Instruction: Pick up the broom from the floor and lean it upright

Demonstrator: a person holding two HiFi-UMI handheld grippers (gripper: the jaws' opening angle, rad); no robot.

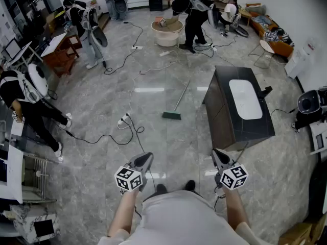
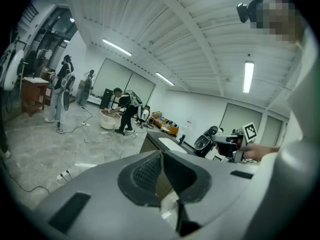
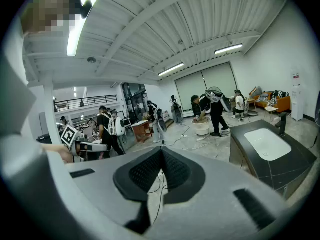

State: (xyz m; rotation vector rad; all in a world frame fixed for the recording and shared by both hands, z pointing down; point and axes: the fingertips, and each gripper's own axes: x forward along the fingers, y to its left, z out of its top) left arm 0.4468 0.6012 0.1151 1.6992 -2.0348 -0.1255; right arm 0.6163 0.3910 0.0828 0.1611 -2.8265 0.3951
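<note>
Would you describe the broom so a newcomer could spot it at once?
Find the dark cabinet with the white basin. On the grey floor left of it in the head view lies the broom: unlike the winding cables nearby, a straight pale stick with a green brush head.

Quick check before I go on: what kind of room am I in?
Probably a big open lab or studio used for recording, not a home: a wide tiled floor with a corded power strip lying on it, several people wearing gear, and a freestanding dark sink counter.
</note>
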